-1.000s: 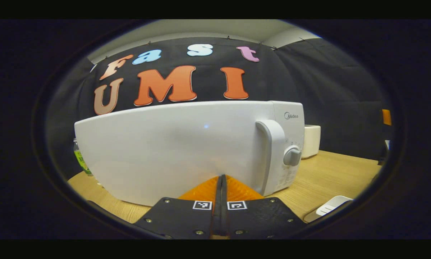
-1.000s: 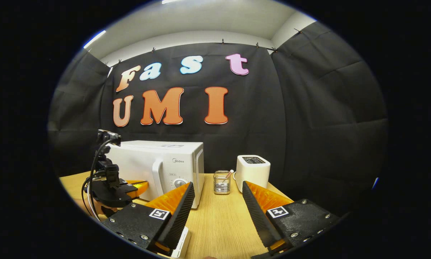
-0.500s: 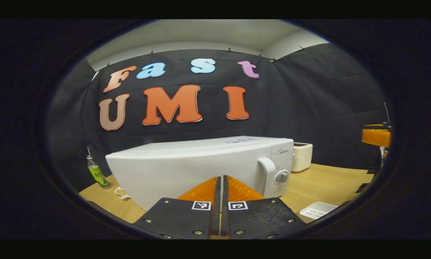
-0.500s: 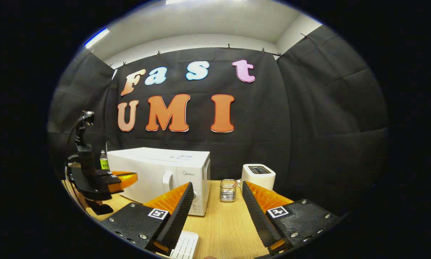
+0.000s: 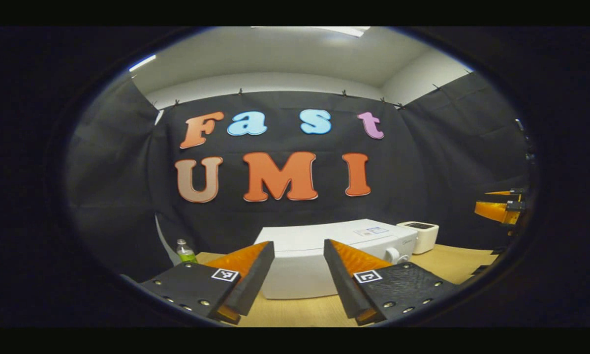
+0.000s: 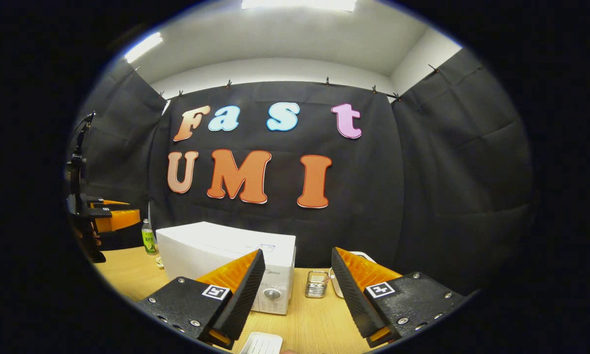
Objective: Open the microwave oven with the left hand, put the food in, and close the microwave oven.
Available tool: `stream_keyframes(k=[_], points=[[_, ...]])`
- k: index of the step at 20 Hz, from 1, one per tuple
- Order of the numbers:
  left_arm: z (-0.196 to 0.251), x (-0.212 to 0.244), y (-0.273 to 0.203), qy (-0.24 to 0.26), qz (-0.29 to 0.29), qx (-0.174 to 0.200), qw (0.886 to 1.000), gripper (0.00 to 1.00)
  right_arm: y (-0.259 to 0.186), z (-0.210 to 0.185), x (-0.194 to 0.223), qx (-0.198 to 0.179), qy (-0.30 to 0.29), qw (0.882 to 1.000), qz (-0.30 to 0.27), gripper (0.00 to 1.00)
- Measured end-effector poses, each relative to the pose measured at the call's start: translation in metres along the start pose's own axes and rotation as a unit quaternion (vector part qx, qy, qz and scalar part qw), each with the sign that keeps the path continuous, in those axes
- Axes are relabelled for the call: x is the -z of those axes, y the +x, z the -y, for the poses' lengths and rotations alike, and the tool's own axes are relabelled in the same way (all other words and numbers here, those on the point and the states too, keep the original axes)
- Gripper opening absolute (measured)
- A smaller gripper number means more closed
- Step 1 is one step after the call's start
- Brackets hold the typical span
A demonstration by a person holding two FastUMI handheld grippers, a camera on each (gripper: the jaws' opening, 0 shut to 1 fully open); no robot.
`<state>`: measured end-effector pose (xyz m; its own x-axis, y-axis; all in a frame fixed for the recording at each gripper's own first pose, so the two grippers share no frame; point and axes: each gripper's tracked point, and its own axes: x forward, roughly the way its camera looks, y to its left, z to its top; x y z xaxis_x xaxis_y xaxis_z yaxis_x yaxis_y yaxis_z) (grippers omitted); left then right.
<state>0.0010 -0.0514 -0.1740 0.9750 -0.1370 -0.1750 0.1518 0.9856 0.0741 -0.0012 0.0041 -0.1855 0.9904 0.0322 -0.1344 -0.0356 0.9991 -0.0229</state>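
Microwave (image 5: 319, 268) door looks closed; both my hand-held grippers, left (image 5: 298, 278) and right (image 6: 297, 290), hang apart, empty, well back from it.

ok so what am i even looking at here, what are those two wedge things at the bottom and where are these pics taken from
No robot here: a person holds a two-finger grabbing tool in each hand, and a small fisheye camera rides on each one, looking forward along its fingers. The wedges at the bottom of each picture are those fingers.

The left gripper view shows the left tool, open and holding nothing. The right gripper view shows the right tool, also open and empty. Each also catches the other tool off at its edge.

Ahead, on a wooden table, stand a white microwave oven with its door shut, a white toaster to its right, a small clear holder between them, and a green-labelled bottle to its left. A white dish lies near the right tool; what it holds can't be told.
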Motion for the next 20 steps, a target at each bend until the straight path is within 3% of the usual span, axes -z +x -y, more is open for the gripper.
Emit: stream_keyframes(k=[2,5,8,20], points=[[-0.024,-0.019,-0.016,-0.002,0.005,-0.018,1.000,0.90,-0.001,-0.011,-0.021,-0.006,-0.003,1.000,0.008,0.86],[-0.059,-0.047,-0.038,0.005,0.014,-0.049,0.999,0.94,-0.004,-0.026,-0.052,-0.015,-0.007,1.000,0.026,0.90],[-0.080,-0.066,-0.057,0.012,0.017,-0.066,0.998,0.90,-0.004,-0.037,-0.075,-0.021,0.000,0.999,0.031,0.96],[-0.104,-0.111,-0.088,0.029,0.038,-0.073,0.996,0.90,-0.017,-0.046,-0.137,-0.031,0.008,0.998,0.061,0.94]])
